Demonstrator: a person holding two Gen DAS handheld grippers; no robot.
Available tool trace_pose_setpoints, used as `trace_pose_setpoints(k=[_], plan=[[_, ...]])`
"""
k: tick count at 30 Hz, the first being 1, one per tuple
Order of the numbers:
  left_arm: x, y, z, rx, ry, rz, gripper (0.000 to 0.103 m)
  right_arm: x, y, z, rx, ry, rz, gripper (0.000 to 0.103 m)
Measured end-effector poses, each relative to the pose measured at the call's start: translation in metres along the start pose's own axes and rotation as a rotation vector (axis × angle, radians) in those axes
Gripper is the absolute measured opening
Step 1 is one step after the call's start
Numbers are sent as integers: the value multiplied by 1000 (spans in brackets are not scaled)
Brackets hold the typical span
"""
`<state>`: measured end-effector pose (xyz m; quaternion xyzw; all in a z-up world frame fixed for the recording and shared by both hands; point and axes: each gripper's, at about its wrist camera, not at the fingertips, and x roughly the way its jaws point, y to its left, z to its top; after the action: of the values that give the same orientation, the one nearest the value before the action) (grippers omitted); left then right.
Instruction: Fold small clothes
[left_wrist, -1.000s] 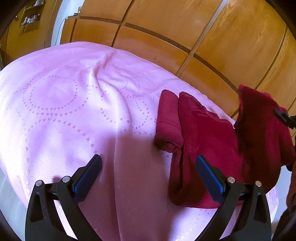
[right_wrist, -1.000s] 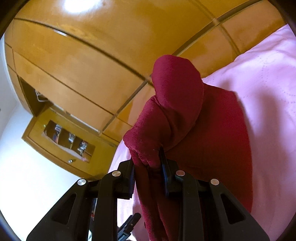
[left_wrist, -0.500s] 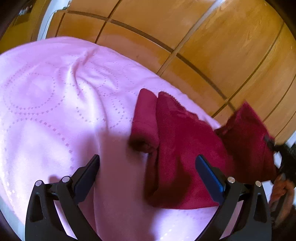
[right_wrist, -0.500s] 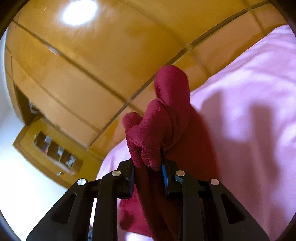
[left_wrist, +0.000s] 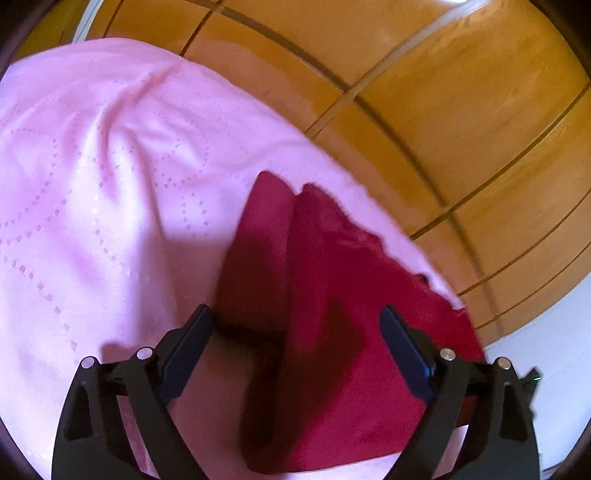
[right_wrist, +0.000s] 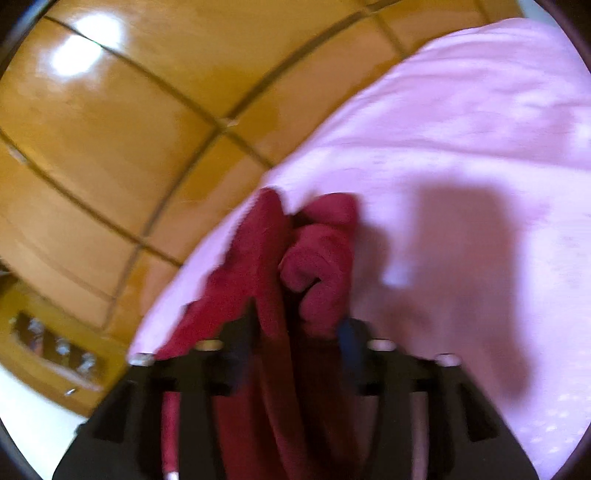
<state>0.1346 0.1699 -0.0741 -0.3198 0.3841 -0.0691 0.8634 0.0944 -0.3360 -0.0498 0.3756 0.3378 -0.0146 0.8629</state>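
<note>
The dark red garment (left_wrist: 343, 332) is lying on the pink bedspread (left_wrist: 110, 184) near its far right edge, beside the wooden wardrobe (left_wrist: 461, 110). The left gripper (left_wrist: 295, 332) is hovering over it, jaws wide but closing, pads not pressing the cloth. The right gripper (right_wrist: 299, 325) is opening, a bunched fold of the garment (right_wrist: 317, 266) sitting loosely between its blurred jaws.

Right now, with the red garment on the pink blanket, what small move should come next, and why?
Probably draw the right gripper back off the red garment: its jaws are opening with a bunched fold between them, and the cloth already lies on the pink blanket.
</note>
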Motion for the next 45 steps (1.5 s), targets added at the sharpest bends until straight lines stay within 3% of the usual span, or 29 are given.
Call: trace_pose_setpoints(k=[4,8,10,12,14,16,19,22,28,31,34,37,42,45], plan=[[8,2,-4,-4,6,18,90,-18,-18,3,51,-95,-56,61],[14,-2,-3,23,16,25,85,-40,8,-4,-126,-203,-72,61],[19,-4,-2,30,25,58,67,-44,31,-13,-281,-217,-40,61],[22,-2,0,26,31,81,53,-40,45,-25,-397,-180,-28,79],[23,-1,1,18,33,69,49,-27,53,-38,-471,-132,-32,89],[21,0,2,13,44,47,38,-15,52,-48,-497,-88,-92,95],[13,0,3,-20,30,5,33,-4,32,-54,-474,-44,-253,99],[4,-10,5,-33,0,-19,31,1,7,-58,-388,0,-321,99],[-25,-59,17,22,-76,-115,29,-10,-8,-55,-390,-16,-328,99],[-34,-85,21,56,-87,-160,28,-20,-16,-50,-374,-70,-352,99],[-37,-110,21,89,-89,-199,26,-26,-29,-44,-364,-127,-354,99],[-37,-136,19,135,-85,-224,25,-25,-32,-47,-369,-136,-339,99],[-27,-180,9,222,-62,-252,21,-17,-22,-59,-451,-146,-420,99],[-17,-209,-1,277,-31,-275,18,-15,-26,-57,-434,-128,-394,99]])
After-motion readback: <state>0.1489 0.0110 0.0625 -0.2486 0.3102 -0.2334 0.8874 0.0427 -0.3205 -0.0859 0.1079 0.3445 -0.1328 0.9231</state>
